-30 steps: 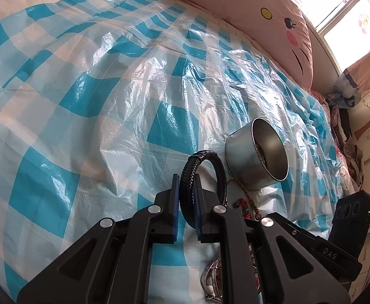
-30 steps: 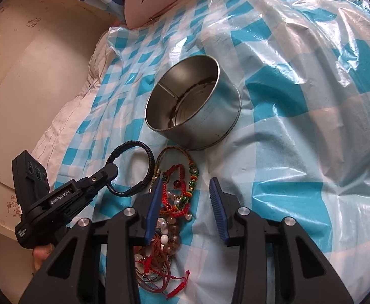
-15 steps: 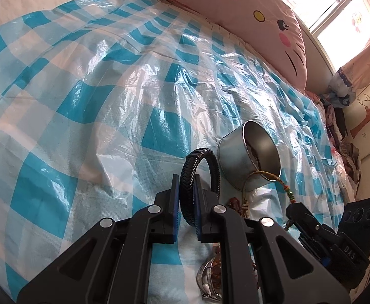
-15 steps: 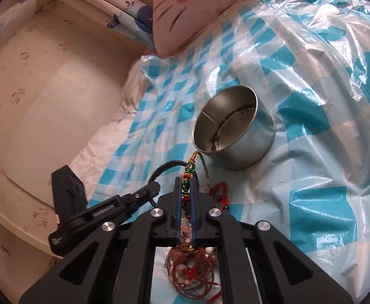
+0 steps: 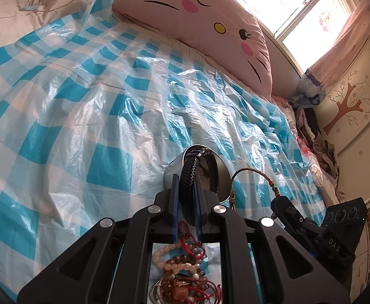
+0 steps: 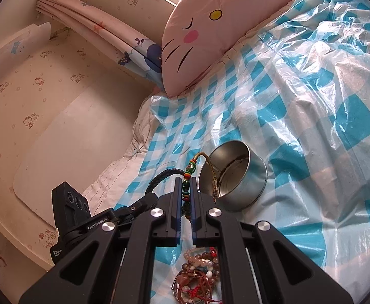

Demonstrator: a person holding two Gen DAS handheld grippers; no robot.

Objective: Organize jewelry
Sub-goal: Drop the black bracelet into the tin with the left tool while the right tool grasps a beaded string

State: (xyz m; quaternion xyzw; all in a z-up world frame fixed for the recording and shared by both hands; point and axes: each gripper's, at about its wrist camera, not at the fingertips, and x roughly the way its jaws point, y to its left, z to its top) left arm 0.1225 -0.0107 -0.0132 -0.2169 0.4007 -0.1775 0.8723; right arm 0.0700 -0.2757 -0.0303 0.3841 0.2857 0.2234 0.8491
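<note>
My left gripper (image 5: 186, 197) is shut on a black braided bracelet (image 5: 188, 177), held up in front of the round metal tin (image 5: 171, 171). My right gripper (image 6: 185, 195) is shut on a braided cord bracelet with green and red beads (image 6: 191, 168), whose loop hangs at the rim of the tin (image 6: 238, 177). In the left wrist view the cord bracelet (image 5: 248, 171) arcs up from the right gripper (image 5: 277, 202). A pile of bead and red cord bracelets (image 5: 182, 268) lies on the sheet below both grippers, also seen as the pile (image 6: 200, 273) in the right wrist view.
A blue-and-white checked plastic sheet (image 5: 83, 116) covers the bed. A pink cat-face pillow (image 5: 205, 27) lies at the head. A window (image 5: 293, 5) and clothes (image 5: 309, 124) are beyond the bed's right edge. A curved cream bed frame (image 6: 45, 136) runs along the left.
The right gripper closed on the beaded cord bracelet and lifted it off the pile toward the tin. The left gripper rose with the black bracelet, now in front of the tin.
</note>
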